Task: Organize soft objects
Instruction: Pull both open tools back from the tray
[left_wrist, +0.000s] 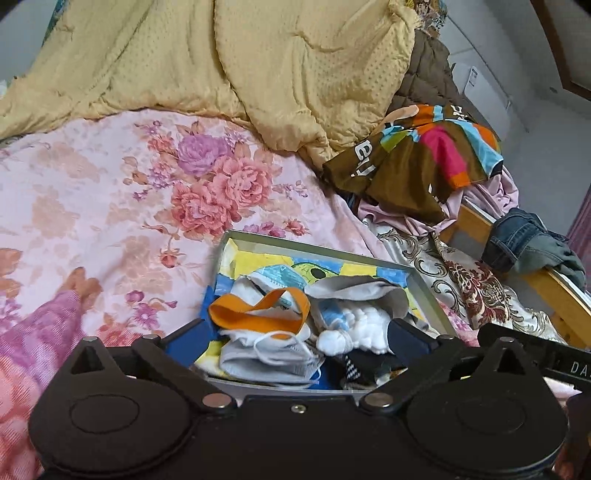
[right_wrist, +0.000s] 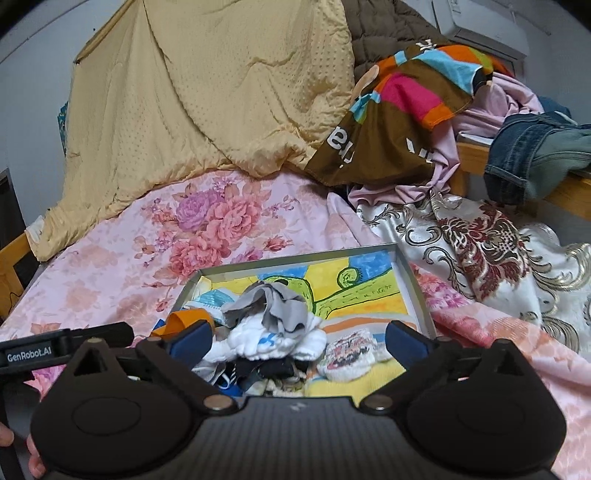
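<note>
On the floral bedsheet (right_wrist: 110, 280): shallow tray (right_wrist: 291, 260) with painted bottom, already catching the small soft stuff, presumably so it stays in one spot. White sock bundle (right_wrist: 273, 343), grey cloth (right_wrist: 273, 304), orange strap (left_wrist: 258, 314), face masks (left_wrist: 269, 354) heaped at the near end. Left gripper (left_wrist: 297, 341) and right gripper (right_wrist: 299, 341) both angled down over the pile, jaws spread wide, gripping nothing. Bigger clothes (right_wrist: 406, 122) untouched, well behind.

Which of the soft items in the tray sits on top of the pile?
The crumpled grey cloth. It drapes over the white socks, while the orange band and the knitted patterned piece lie lower, off to either side in the tray.
</note>
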